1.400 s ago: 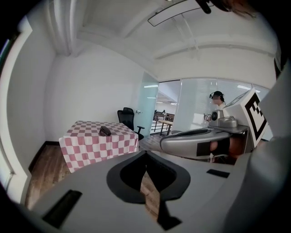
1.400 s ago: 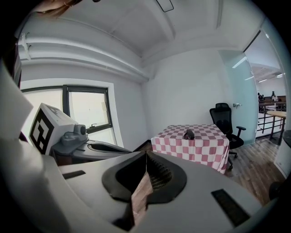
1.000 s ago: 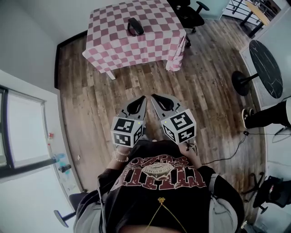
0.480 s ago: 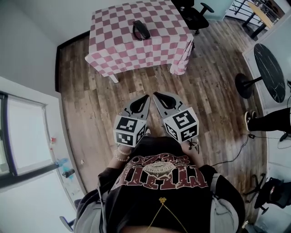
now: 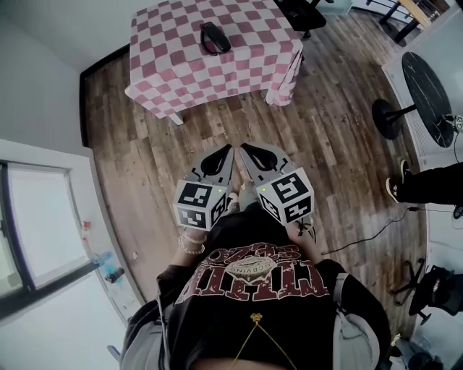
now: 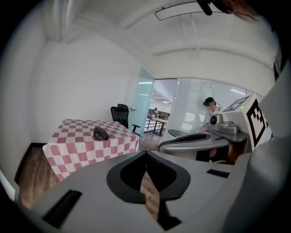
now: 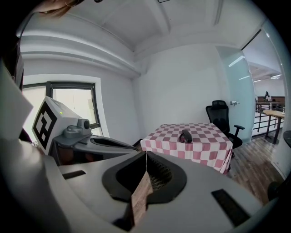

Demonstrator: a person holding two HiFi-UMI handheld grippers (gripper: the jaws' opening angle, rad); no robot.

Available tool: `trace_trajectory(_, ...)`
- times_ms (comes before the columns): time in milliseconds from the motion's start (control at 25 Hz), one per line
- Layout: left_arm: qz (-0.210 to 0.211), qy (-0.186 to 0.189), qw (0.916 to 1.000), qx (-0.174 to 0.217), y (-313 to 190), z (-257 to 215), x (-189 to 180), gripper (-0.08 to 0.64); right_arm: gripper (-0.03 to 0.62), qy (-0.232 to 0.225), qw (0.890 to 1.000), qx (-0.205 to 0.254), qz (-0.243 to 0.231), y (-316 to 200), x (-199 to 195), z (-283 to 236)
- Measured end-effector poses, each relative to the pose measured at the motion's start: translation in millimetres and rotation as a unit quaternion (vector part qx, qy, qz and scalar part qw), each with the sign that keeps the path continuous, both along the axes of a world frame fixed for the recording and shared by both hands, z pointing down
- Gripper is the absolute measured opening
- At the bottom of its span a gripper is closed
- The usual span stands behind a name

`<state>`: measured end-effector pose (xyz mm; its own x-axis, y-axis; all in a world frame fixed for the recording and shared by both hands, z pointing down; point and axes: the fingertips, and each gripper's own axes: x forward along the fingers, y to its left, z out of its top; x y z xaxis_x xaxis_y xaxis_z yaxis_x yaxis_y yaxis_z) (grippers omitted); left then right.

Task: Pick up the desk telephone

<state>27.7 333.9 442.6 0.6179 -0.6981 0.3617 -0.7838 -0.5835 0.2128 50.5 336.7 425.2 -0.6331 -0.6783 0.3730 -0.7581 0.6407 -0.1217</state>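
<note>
A black desk telephone lies on a table under a pink-and-white checked cloth, far ahead of both grippers. My left gripper and right gripper are held side by side over the wooden floor, close to the person's body. Both are shut, with nothing between the jaws. In the left gripper view the telephone sits well beyond the closed tips of the left gripper. In the right gripper view the telephone is likewise far past the closed tips of the right gripper.
A black office chair stands behind the table. A round black table is at the right, with a person's legs and a floor cable nearby. Windows line the left wall.
The person has stepped slightly nearer the checked table, carrying both shut grippers forward together. The telephone has not moved on the cloth.
</note>
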Motion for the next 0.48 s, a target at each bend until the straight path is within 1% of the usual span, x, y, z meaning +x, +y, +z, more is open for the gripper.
trace_trajectory(200, -0.013, 0.001, 0.9998, -0.013, -14, 7, 0, 0.008, 0.02, -0.002, 1.0, -0.014, -0.01, -18, 4, 9)
trace_trajectory(320, -0.02, 0.0, 0.9997, -0.014, -31, 7, 4, 0.008, 0.02, -0.006, 1.0, -0.011, -0.019, -39, 6, 5)
trace_trajectory(480, -0.023, -0.005, 0.9997, -0.01, -59, 4, 17, 0.008, 0.02, -0.015, 1.0, -0.005, -0.023, -70, 16, 0)
